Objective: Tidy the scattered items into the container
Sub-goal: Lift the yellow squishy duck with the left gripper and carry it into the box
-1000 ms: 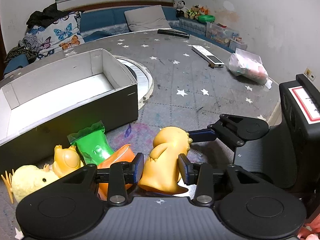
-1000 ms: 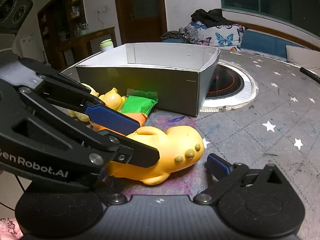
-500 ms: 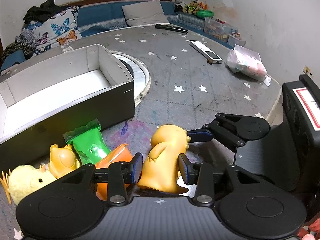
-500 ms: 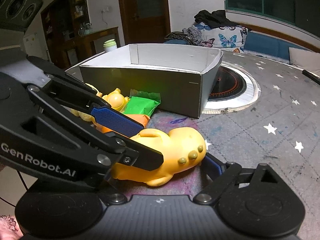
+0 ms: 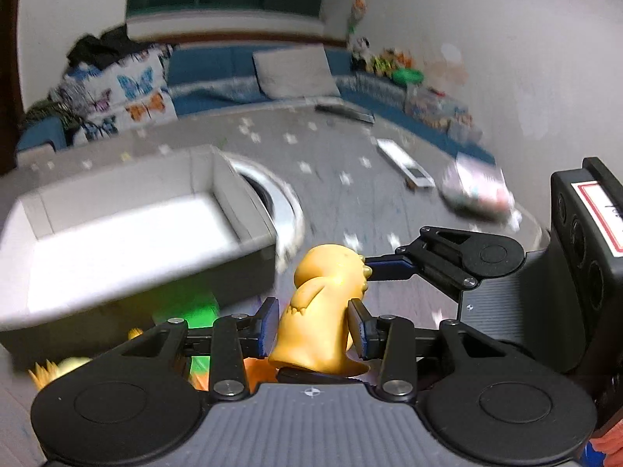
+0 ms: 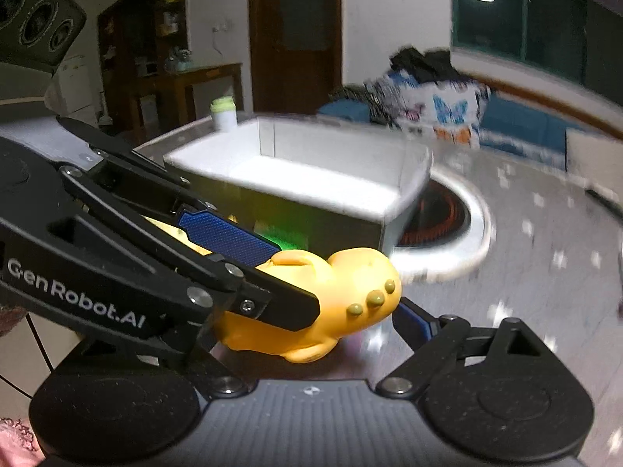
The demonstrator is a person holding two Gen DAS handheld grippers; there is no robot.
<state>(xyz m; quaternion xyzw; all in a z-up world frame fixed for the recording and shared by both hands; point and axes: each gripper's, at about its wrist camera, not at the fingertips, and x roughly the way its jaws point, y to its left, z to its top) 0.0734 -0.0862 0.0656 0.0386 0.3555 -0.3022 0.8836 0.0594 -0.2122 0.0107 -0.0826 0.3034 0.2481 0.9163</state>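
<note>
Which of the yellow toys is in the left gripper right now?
The smooth orange-yellow duck figure, clamped between the left gripper pads. The fluffy yellow chick lies low on the table by the box, ungripped.

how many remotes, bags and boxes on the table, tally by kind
remote: 2 (white remote, black remote)
plastic bag: 1
box: 1
total: 4

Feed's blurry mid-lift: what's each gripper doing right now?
Left gripper: shut on the yellow toy figure.
Right gripper: open, fingers either side of the same toy, not clamped.
</note>
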